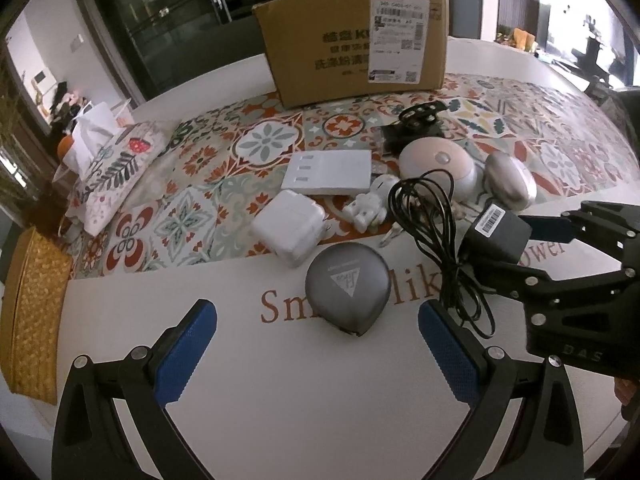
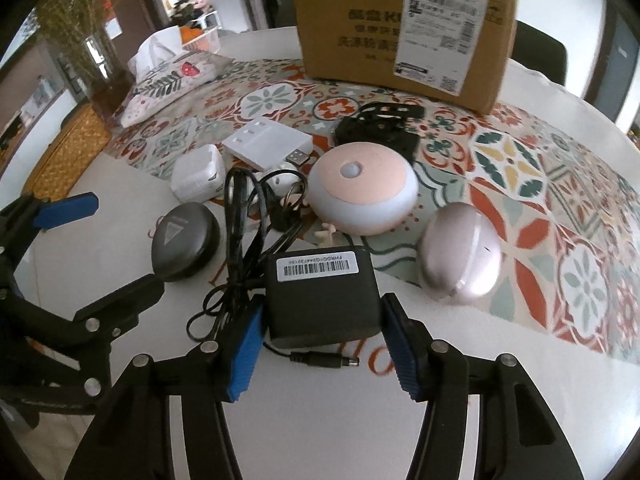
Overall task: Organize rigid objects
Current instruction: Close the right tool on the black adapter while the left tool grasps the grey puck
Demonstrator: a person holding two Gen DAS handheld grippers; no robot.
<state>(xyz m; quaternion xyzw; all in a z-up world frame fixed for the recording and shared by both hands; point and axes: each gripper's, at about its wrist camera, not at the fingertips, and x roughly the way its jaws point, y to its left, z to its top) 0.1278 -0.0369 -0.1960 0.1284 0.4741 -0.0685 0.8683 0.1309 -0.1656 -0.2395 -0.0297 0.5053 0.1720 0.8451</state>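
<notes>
Right gripper [image 2: 322, 340] clamping the black power adapter [image 2: 323, 294]

Both blue pads are pressing its sides, its cable [image 2: 244, 232] trailing ahead-left — lifting slowly should be keeping that cable from dragging neighbours toward the cardboard box [image 2: 400, 36] ahead. Left gripper [image 1: 316, 344] is standing open, the grey case [image 1: 347, 285] lying just ahead between its fingers.

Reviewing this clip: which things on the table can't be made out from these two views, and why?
- Cardboard box: inside hidden in both views; only its front wall faces the cameras.
- Small items behind the black cord: right wrist view, covered by its loops.
- Black adapter: the sides under the right tool's pads are covered.
- Black bracket: left wrist view, too small and dark.
</notes>
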